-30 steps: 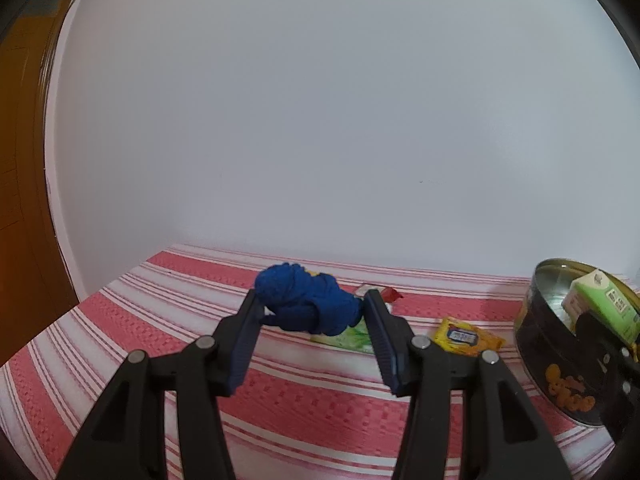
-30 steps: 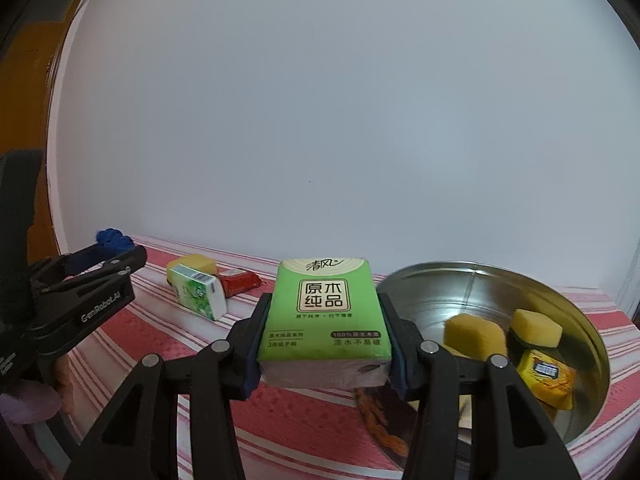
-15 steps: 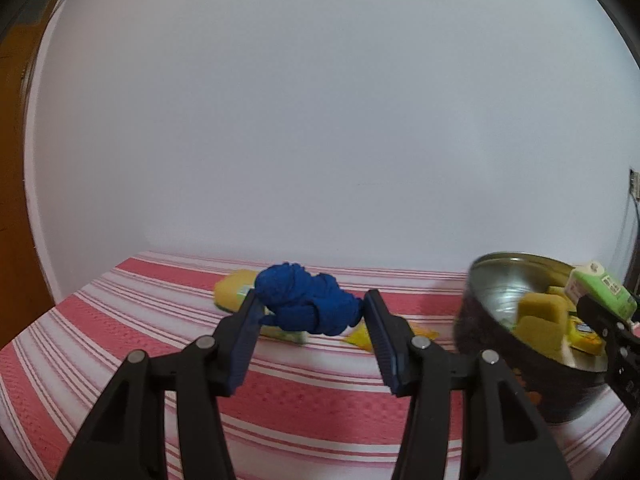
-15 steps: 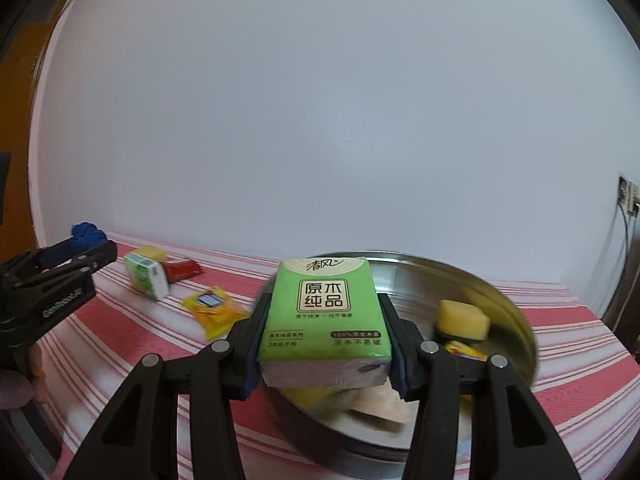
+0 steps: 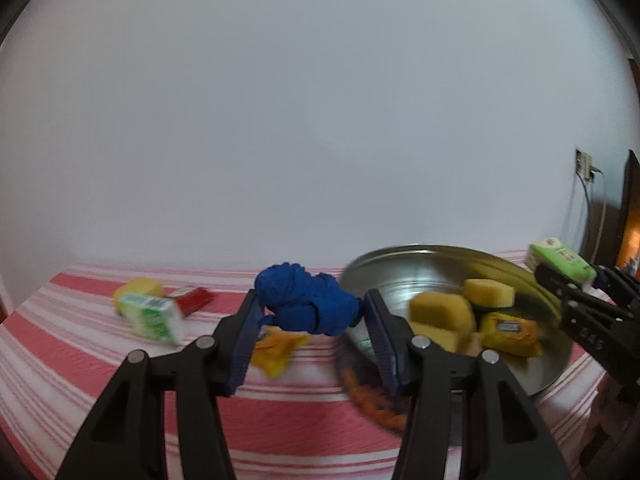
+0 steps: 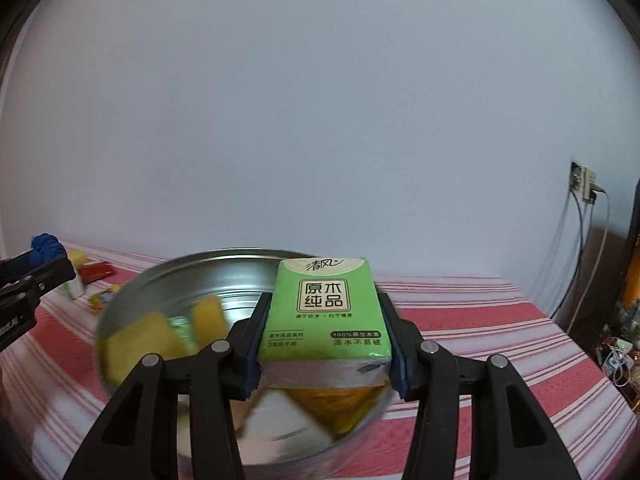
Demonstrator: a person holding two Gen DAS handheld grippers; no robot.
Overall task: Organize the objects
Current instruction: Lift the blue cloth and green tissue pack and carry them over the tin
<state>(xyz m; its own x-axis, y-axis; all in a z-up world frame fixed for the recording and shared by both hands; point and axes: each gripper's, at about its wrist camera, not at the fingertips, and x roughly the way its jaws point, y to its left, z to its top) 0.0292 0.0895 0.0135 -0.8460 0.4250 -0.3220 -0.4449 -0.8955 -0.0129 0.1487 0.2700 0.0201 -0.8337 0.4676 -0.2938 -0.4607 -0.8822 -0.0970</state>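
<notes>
Both grippers swung toward the metal tin [image 6: 168,280], which a second ago sat off to the side, probably for drop-offs. Right gripper [image 6: 324,344] clamps the green tissue pack [image 6: 324,308] above it; left gripper [image 5: 308,320] pinches the blue cloth ball [image 5: 304,304] near its rim.

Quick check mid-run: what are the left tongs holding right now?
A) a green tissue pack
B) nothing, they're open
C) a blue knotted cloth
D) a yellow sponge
C: in the left wrist view the left tongs are clamped on a blue knotted cloth, while the green tissue pack sits in the right tongs above the metal tin.
</notes>
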